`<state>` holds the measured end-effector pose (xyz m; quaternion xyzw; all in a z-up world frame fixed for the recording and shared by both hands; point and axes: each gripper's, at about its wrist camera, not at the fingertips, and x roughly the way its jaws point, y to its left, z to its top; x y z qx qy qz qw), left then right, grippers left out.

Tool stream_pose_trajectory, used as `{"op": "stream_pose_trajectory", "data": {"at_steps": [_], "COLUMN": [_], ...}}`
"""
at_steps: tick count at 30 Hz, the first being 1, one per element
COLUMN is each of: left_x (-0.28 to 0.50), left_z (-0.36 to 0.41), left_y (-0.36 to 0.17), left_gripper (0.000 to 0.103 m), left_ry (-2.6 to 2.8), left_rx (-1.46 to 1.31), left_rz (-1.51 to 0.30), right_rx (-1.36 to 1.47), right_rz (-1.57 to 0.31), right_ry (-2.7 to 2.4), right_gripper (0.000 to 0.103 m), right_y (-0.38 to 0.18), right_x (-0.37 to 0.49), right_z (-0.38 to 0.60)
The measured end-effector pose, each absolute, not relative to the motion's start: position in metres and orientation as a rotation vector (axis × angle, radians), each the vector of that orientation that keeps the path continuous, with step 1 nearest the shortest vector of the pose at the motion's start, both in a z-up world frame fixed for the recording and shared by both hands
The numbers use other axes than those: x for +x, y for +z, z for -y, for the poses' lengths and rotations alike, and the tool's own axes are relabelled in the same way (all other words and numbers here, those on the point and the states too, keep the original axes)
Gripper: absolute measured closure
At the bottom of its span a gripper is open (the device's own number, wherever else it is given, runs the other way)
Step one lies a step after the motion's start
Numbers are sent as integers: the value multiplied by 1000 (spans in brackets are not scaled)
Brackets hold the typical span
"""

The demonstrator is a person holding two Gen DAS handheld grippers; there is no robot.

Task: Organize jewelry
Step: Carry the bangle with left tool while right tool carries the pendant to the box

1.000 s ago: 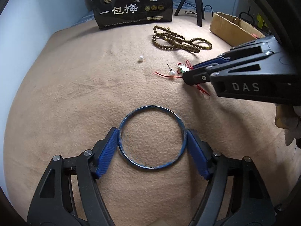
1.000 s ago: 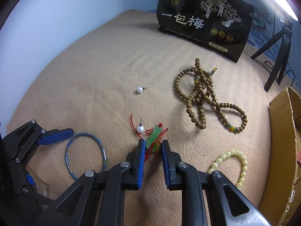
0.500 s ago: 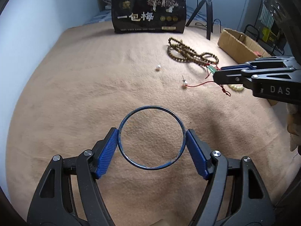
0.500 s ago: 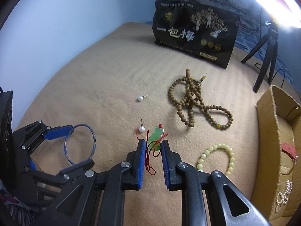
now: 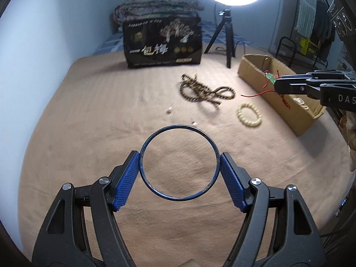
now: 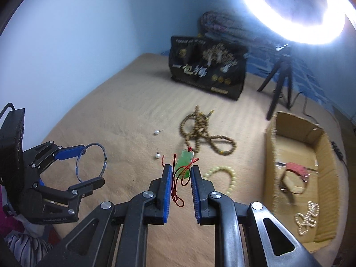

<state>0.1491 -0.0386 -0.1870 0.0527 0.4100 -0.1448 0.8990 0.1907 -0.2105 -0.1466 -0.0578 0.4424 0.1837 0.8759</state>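
Currently the left gripper (image 5: 179,170) jaws are spread wide only because the blue bangle (image 5: 179,162) is clamped across its width, clear of the bed (image 5: 93,120). Right gripper (image 6: 180,179) jaws pinch the green pendant (image 6: 183,162), red cord (image 6: 176,197) dangling. Both lifts look bound for the cardboard box (image 6: 270,155) beside the loose bead strings (image 6: 201,133).

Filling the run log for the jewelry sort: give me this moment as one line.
left tongs: gripping thin blue metal bangle | right tongs: gripping green jade pendant on red cord | both clear of tan blanket
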Motion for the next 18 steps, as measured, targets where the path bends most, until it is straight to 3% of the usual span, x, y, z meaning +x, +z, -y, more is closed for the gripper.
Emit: {"op": "stream_pose_trajectory", "data": {"at_steps": [18], "left_x": [165], "left_z": [133], "left_y": [-139], "left_gripper": [28], "left_ry": [-454], "left_rx": [177], "left_rz": [-736], "right_rx": [-41], "right_rz": [-848], "right_ry": [192], "right_gripper": [88], "right_y": [-103], "right_x": [164], "right_z": [335]}}
